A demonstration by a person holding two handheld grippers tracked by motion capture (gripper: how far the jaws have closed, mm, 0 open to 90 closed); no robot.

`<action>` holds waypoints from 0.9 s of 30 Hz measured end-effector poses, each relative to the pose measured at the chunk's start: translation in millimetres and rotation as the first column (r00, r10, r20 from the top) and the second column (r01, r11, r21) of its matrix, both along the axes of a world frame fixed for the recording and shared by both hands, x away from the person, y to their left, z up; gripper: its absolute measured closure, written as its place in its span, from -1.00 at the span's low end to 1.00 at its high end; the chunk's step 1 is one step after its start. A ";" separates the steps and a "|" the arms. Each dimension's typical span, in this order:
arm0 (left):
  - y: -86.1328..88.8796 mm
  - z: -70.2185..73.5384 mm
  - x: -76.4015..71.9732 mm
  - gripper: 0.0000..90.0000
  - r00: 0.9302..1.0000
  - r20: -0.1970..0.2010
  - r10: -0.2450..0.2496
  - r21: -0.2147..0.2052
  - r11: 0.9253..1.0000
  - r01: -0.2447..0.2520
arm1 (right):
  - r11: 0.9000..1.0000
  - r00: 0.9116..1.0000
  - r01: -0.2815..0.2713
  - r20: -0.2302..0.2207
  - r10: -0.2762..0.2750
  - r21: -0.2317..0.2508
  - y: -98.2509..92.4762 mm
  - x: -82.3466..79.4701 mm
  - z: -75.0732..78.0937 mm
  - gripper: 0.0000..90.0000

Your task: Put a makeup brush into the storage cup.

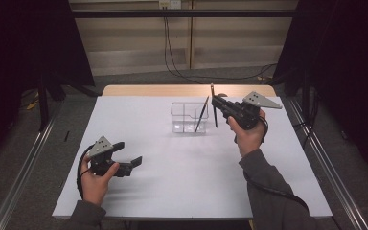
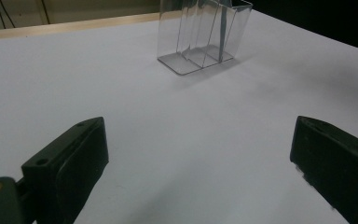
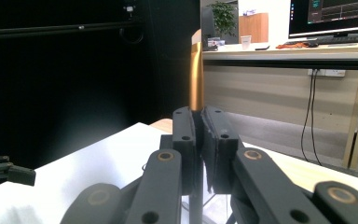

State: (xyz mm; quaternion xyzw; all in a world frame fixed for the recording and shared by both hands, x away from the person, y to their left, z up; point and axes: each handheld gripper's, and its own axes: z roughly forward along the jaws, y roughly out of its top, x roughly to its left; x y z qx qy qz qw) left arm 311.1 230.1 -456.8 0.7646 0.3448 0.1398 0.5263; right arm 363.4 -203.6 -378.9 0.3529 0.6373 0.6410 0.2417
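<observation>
A clear plastic holder (image 1: 188, 117) with several slots stands at the far middle of the white table (image 1: 172, 177). One thin dark pen (image 1: 201, 114) leans inside it. Just to the holder's right, my right gripper (image 1: 215, 101) is shut on a second thin dark pen (image 1: 214, 115), which hangs upright. In the right gripper view the jaws (image 3: 199, 121) pinch this pen, and its gold end (image 3: 196, 74) rises above them. My left gripper (image 1: 129, 163) rests low at the table's near left, open and with nothing in it. Its view shows the holder (image 2: 205, 32) ahead beyond the wide jaws (image 2: 200, 163).
A wooden strip (image 1: 187, 90) runs along the table's far edge. Black cables (image 1: 172, 57) trail over the floor behind. Metal rails (image 1: 24, 163) flank both sides of the table. In the right gripper view the other gripper (image 3: 4, 175) appears far left.
</observation>
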 end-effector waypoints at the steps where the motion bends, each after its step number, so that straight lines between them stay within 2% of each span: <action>1: 0.1 -0.1 0.0 -0.91 1.000 -0.001 0.000 -0.002 1.000 0.000 | 1.000 1.000 0.002 0.000 -0.002 0.000 0.0 0.5 0.4 0.87; 19: 0.8 -0.1 0.2 -0.91 1.000 0.000 0.011 0.006 1.000 -0.011 | 1.000 1.000 0.006 0.014 -0.006 0.014 2.2 12.2 6.6 0.87; 27: 1.0 -0.1 0.4 -0.91 1.000 -0.003 0.002 -0.010 1.000 -0.002 | 1.000 1.000 0.005 0.020 -0.005 0.016 2.0 16.0 10.4 0.87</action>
